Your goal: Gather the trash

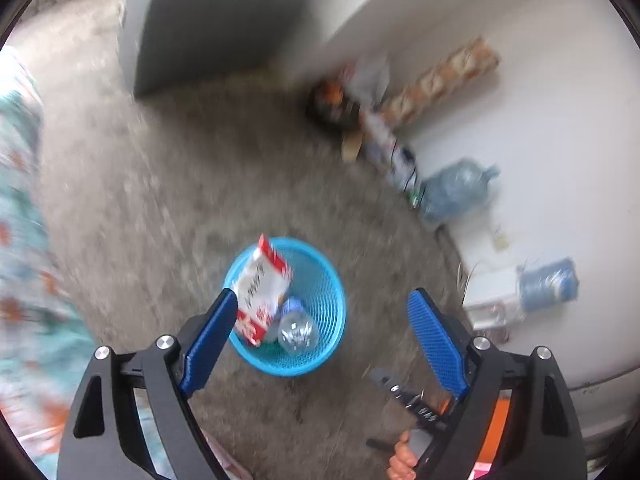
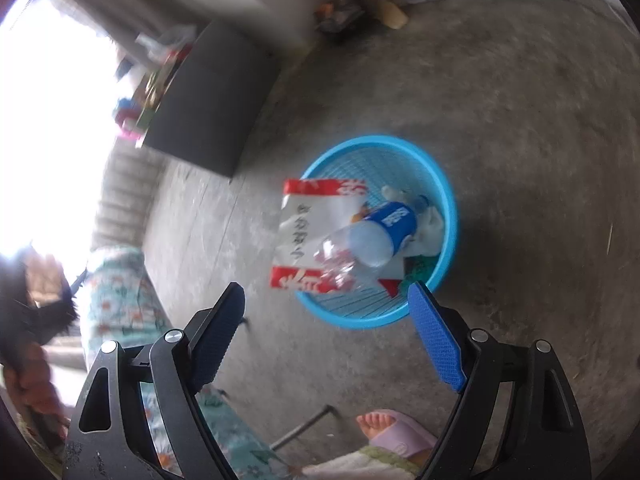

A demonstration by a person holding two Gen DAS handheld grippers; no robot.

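Note:
A blue mesh wastebasket (image 1: 320, 280) stands on the concrete floor; it also shows in the right wrist view (image 2: 440, 184). A red and white snack bag (image 1: 262, 288) sticks out over its rim, and shows in the right wrist view (image 2: 316, 224). A clear plastic bottle with a blue label (image 2: 384, 228) lies on top; its base shows in the left wrist view (image 1: 298, 332). My left gripper (image 1: 322, 306) is open above the basket, its left finger beside the bag. My right gripper (image 2: 326, 298) is open and empty above the basket's near rim.
A grey cabinet (image 1: 192, 28) stands at the back. Along the white wall (image 1: 540, 100) lie a large water jug (image 1: 456, 188), a patterned roll (image 1: 440, 80), a blue can (image 1: 548, 284) and mixed litter. A person's sandalled foot (image 2: 384, 428) and patterned clothing (image 2: 116, 292) are close.

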